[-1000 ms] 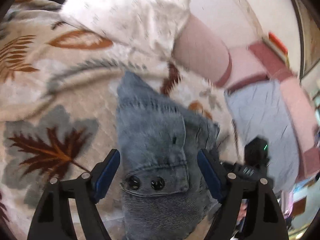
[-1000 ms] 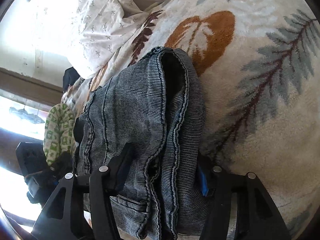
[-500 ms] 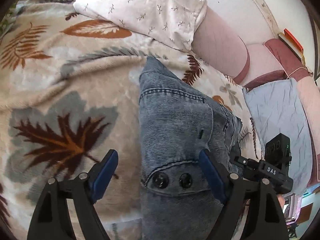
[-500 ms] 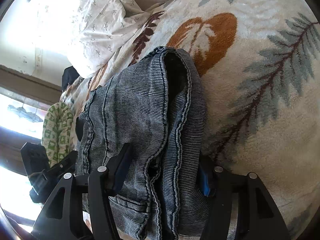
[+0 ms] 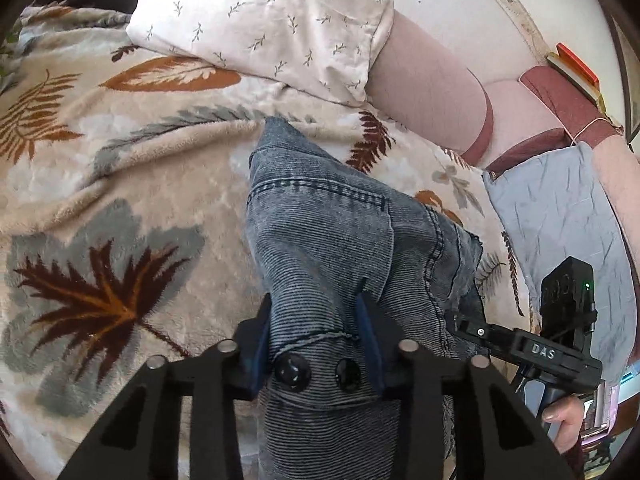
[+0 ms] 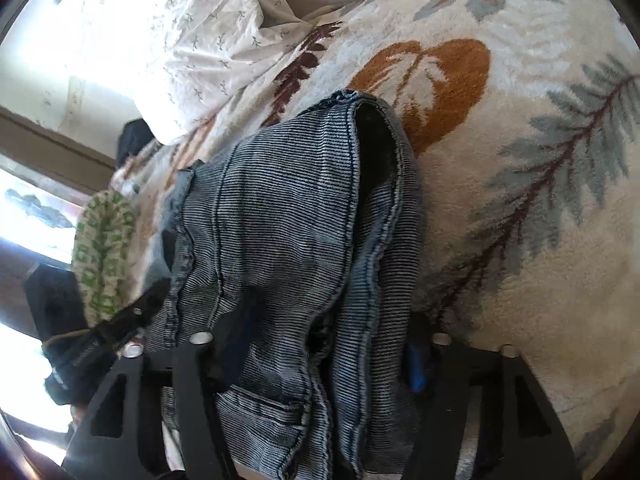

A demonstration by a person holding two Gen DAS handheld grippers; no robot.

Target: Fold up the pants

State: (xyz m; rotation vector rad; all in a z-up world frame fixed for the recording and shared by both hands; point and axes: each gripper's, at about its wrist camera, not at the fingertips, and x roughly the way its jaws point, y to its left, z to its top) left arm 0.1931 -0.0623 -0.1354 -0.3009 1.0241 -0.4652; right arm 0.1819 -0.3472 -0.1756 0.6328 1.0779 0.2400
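Grey-blue denim pants (image 5: 340,240) lie bunched on a leaf-patterned blanket (image 5: 120,184). My left gripper (image 5: 316,332) is shut on the pants at the waistband, just above its two black buttons (image 5: 292,372). In the right wrist view the pants (image 6: 288,216) lie between the jaws of my right gripper (image 6: 328,336), which stand wide apart around the folded denim edges. The right gripper also shows in the left wrist view (image 5: 560,344) at the lower right, beside the pants.
A white sprigged pillow (image 5: 272,20) and a pink bolster (image 5: 424,84) lie at the bed head. A grey-blue cushion (image 5: 560,216) sits to the right. A green-patterned cloth (image 6: 104,252) and a dark garment (image 6: 132,136) lie at the left.
My left gripper has closed from wide open onto the waistband near the buttons. The right gripper stays open around the denim and has barely moved.
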